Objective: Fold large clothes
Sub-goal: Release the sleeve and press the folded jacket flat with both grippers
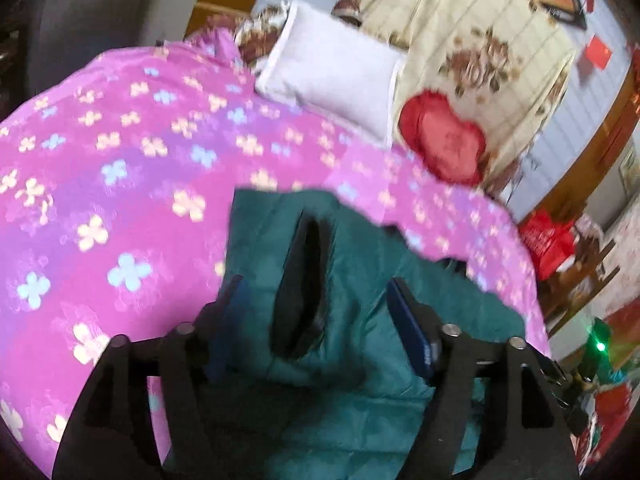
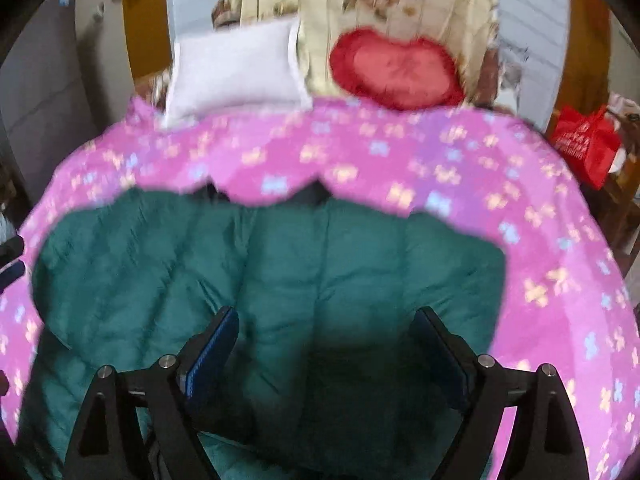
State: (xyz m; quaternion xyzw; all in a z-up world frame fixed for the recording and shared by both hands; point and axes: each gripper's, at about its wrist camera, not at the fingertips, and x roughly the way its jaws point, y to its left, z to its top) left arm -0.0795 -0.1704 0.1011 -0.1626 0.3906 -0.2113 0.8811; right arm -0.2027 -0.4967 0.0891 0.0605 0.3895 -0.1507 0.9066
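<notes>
The green jacket (image 2: 260, 280) lies spread on the pink bedspread (image 2: 540, 240), dark lining slit (image 1: 300, 284) toward the left gripper (image 1: 316, 312). Both it and the right gripper (image 2: 324, 340) hover spread, holding nothing. Judgement: pinch matching edges through all layers, lift evenly, fold flat

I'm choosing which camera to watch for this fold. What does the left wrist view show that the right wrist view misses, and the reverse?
Only the left wrist view shows the long dark opening in the green jacket. Only the right wrist view shows the jacket's broad quilted panel spread wide. Both show the pink flowered bedspread, white pillow, red heart cushion, and an open gripper: left gripper, right gripper.
</notes>
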